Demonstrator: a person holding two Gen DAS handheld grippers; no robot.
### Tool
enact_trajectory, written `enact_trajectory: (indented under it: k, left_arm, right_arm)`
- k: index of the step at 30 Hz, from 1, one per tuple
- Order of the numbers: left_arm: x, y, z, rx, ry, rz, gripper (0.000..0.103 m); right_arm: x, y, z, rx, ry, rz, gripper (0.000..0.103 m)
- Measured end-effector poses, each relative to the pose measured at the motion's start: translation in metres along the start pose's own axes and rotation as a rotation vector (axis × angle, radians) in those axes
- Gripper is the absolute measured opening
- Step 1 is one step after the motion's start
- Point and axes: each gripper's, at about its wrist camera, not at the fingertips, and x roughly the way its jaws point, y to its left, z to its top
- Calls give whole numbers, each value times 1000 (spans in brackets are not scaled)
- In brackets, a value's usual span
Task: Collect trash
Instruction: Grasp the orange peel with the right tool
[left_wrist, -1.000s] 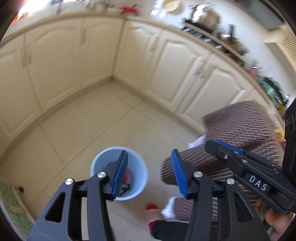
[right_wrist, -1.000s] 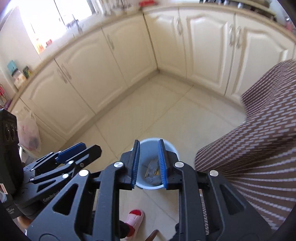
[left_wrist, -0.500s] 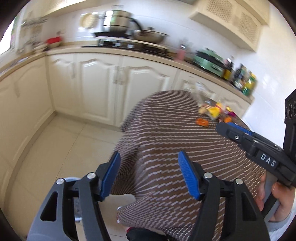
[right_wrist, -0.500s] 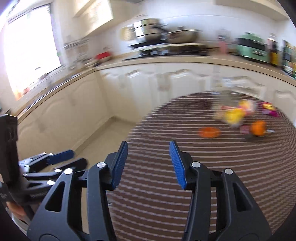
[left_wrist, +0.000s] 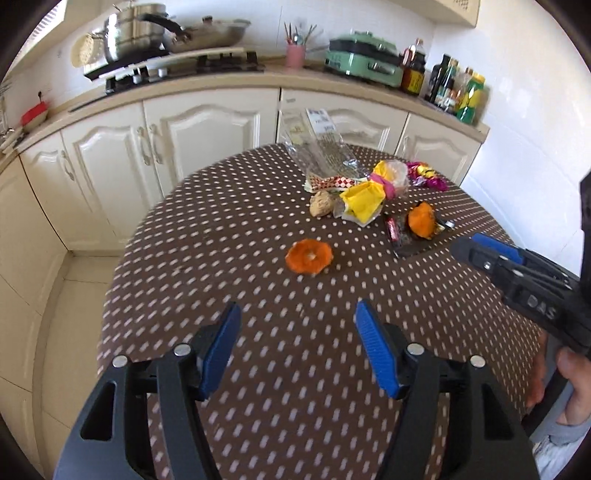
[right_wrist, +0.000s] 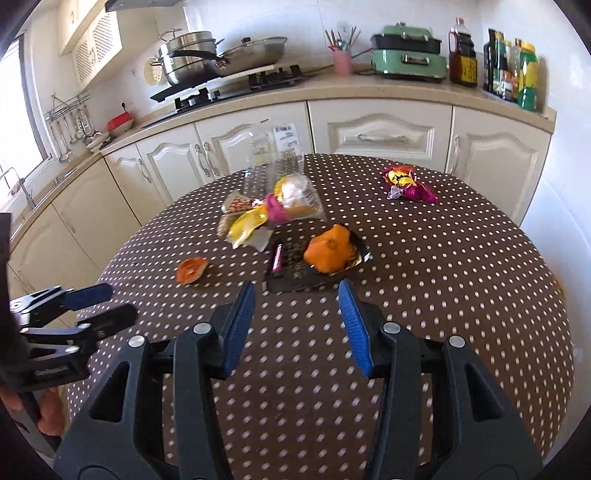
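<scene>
Left gripper: held over the near edge of a round table covered in brown cloth with white dots; jaws parted, nothing between them, having just been opening. Right gripper: held likewise over the cloth, jaws parted and empty, also having just been opening.

Nearest ahead of the left gripper, an orange peel ring is laid flat on the cloth, apart from all else. To the right of it and beyond, a dark snack wrapper is seen, with a second, cupped orange peel resting on it; from the right wrist view this pair lies directly ahead of the right gripper's fingertips, with bare cloth between.

Further on, a heap of litter is gathered: a yellow wrapper, a pink-tied clear bag, a brownish lump at its left, and a tall clear plastic package standing behind. To the far right of the heap, a magenta foil wrapper lies apart.

Beyond the table, cream cabinet doors are set under a counter bearing a gas hob with steel pots, a pink utensil cup, a green electric cooker and bottles.
</scene>
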Motion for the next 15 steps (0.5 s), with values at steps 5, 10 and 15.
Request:
enact_trajectory:
  k: [5, 10, 15]
  left_arm:
    - [34, -2, 22, -4, 43, 25, 64]
    - [60, -3, 30, 0, 84, 28, 49]
    - [64, -5, 36, 23, 72, 23, 34]
  right_arm:
    - [18, -13, 15, 17, 34, 19, 47]
    - [36, -19, 26, 20, 67, 25, 47]
    - [52, -28, 33, 38, 95, 8, 46]
